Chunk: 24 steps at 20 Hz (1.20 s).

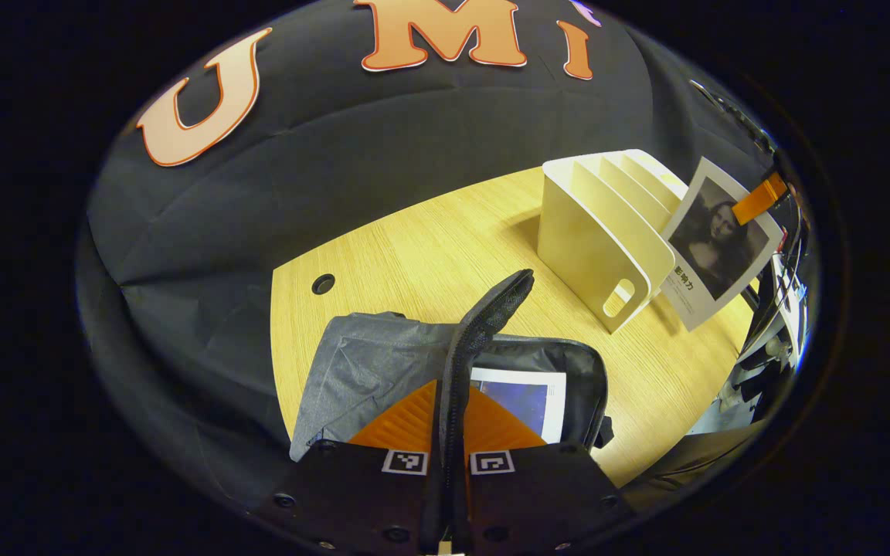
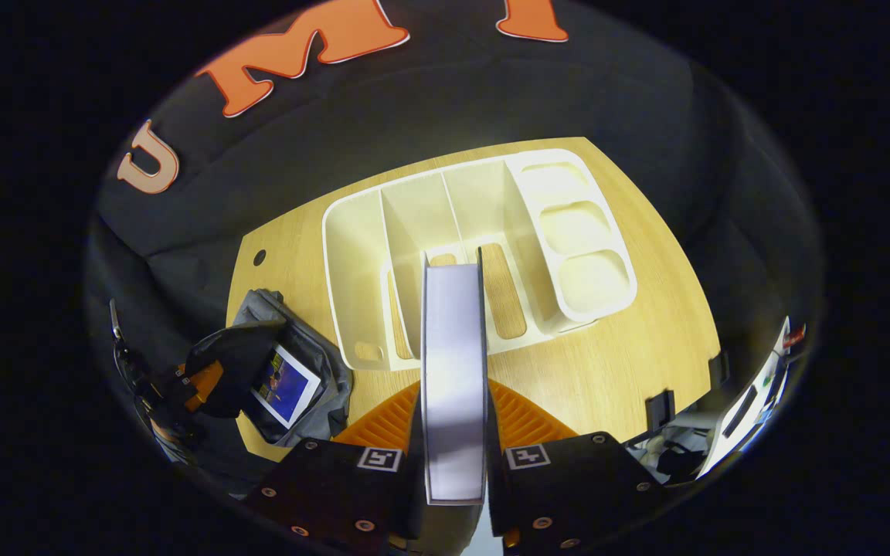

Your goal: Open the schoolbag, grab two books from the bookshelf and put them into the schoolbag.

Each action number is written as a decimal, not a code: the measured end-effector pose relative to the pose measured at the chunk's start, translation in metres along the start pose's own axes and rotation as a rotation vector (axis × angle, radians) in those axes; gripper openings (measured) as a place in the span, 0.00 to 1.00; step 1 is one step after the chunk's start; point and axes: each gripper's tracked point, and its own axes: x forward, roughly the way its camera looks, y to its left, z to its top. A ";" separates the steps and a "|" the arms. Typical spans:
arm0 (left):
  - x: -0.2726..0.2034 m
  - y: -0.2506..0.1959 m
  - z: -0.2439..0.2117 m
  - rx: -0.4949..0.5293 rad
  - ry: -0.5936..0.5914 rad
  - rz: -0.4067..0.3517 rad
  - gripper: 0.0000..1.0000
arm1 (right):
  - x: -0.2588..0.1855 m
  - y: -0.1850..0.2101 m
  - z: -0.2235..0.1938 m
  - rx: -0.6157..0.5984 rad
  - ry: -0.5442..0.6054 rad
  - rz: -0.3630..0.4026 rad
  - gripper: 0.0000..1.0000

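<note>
Right tool (image 2: 453, 455) clamps second book (image 2: 454, 363) spine-up, long axis pointing at bookshelf (image 2: 383, 255). Left tool (image 1: 451, 455) pinches schoolbag flap (image 1: 484, 324), mouth open. Schoolbag (image 2: 314, 371), first book (image 2: 284, 384) inside, lies at tabletop's (image 2: 646, 347) left edge; left tool nearer.

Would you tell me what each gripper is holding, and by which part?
Left gripper pinches the schoolbag flap's zipper edge; right gripper clamps the second book by its bottom edge.
</note>
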 end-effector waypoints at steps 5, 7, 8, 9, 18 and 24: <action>0.000 0.000 0.001 0.063 -0.008 -0.042 0.06 | -0.007 0.002 -0.034 0.093 -0.008 -0.011 0.35; 0.001 0.000 0.000 0.080 -0.012 -0.056 0.06 | -0.011 0.007 -0.045 0.122 -0.010 -0.002 0.35; 0.000 -0.003 0.000 0.083 -0.009 -0.063 0.06 | -0.012 0.010 -0.052 0.131 -0.010 0.001 0.35; -0.001 -0.003 0.000 0.087 -0.014 -0.066 0.06 | -0.014 0.012 -0.056 0.144 -0.014 0.004 0.35; -0.008 0.004 0.004 0.121 -0.039 -0.065 0.06 | -0.042 0.065 -0.084 0.264 -0.063 0.177 0.34; -0.021 0.017 0.012 0.125 -0.064 -0.041 0.06 | -0.053 0.092 -0.080 0.268 -0.111 0.273 0.33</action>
